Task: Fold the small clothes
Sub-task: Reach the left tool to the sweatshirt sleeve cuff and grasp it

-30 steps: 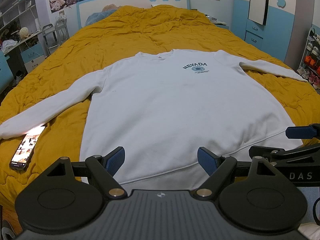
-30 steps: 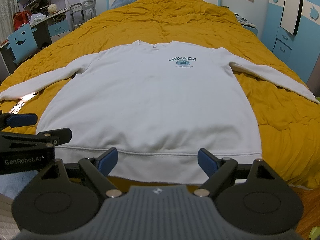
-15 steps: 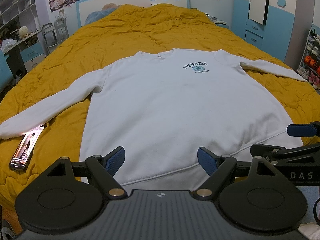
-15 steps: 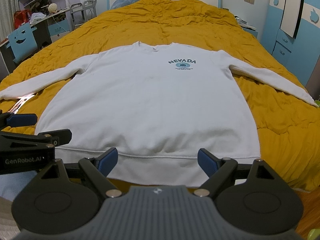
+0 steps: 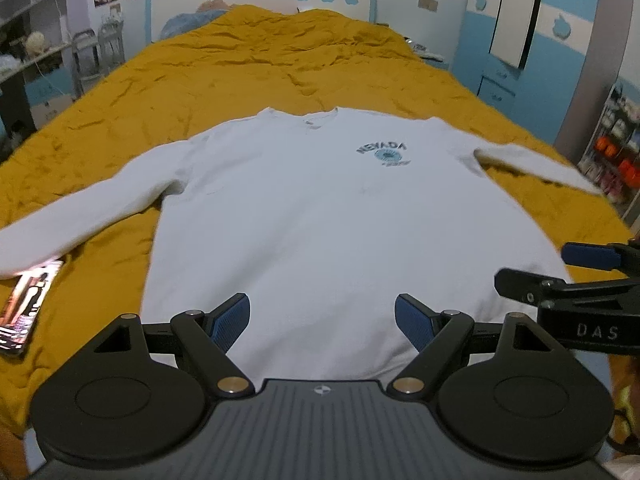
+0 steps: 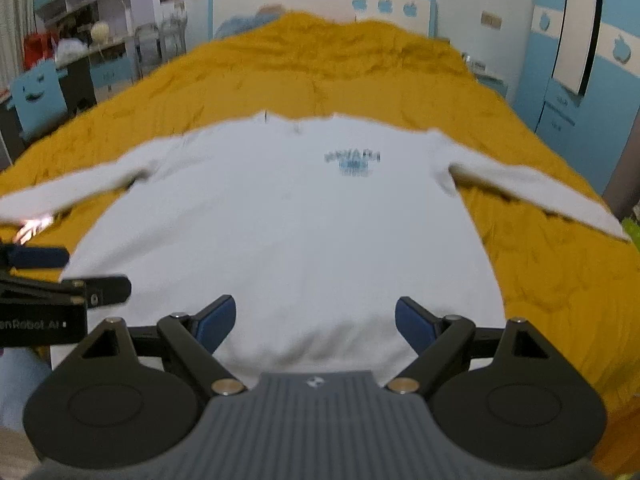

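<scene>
A white long-sleeved sweatshirt (image 5: 328, 216) with a blue NEVADA print lies flat, front up, on a mustard bedspread (image 5: 248, 60), sleeves spread to both sides. My left gripper (image 5: 322, 320) hangs open above the hem near the shirt's left half, nothing between its blue pads. My right gripper (image 6: 316, 322) is open too, over the hem (image 6: 320, 344) of the same sweatshirt (image 6: 296, 216). Each gripper shows at the edge of the other's view: the right gripper (image 5: 560, 268) at the right, the left gripper (image 6: 72, 268) at the left.
A lit phone (image 5: 28, 308) lies on the bedspread by the left sleeve's cuff. A white headboard (image 5: 260, 4) is at the far end. Blue wardrobes (image 5: 520, 40) stand on the right, shelves and chairs (image 6: 80, 60) on the left.
Both grippers have moved forward over the hem, so less of the bed's near edge shows. The right wrist view is now blurred by motion. Both stay open.
</scene>
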